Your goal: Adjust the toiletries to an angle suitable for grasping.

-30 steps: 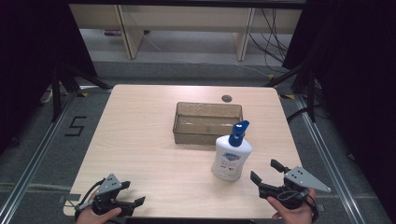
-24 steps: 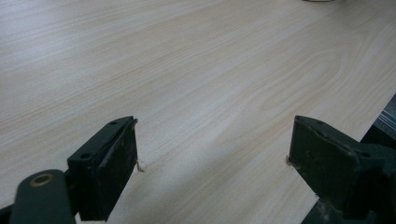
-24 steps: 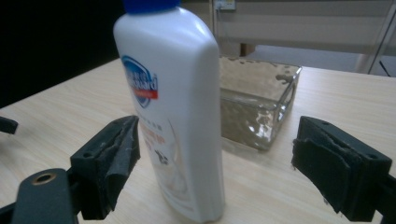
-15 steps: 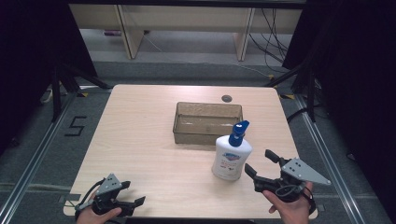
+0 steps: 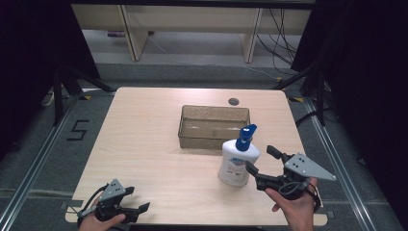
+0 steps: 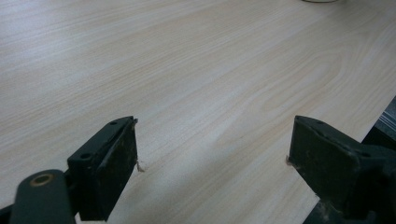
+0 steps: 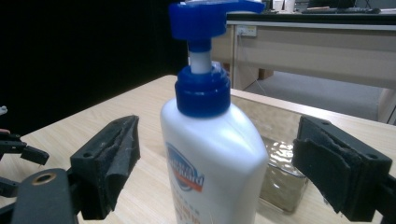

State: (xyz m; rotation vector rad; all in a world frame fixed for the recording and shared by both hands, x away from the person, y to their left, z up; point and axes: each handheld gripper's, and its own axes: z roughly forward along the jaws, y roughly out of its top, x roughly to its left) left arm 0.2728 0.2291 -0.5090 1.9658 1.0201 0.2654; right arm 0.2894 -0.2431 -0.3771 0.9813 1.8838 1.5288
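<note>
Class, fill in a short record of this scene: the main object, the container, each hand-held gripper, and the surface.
Main object: white pump bottle with blue pump, upright on the table
Container: translucent brown bin, just behind the bottle
Right hand-held gripper: jaws open, either side of the bottle, not closed on it
Left hand-held gripper: jaws open, nothing between them, near the table's front edge
Surface: light wood table

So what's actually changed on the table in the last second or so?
The right gripper has moved in toward the pump bottle, up and leftward in the high view. Its jaws are open on either side of the bottle and nothing has been taken hold of. The bottle, the clear tray behind it and the left gripper, open at the table's near edge, stayed as they were.
</note>
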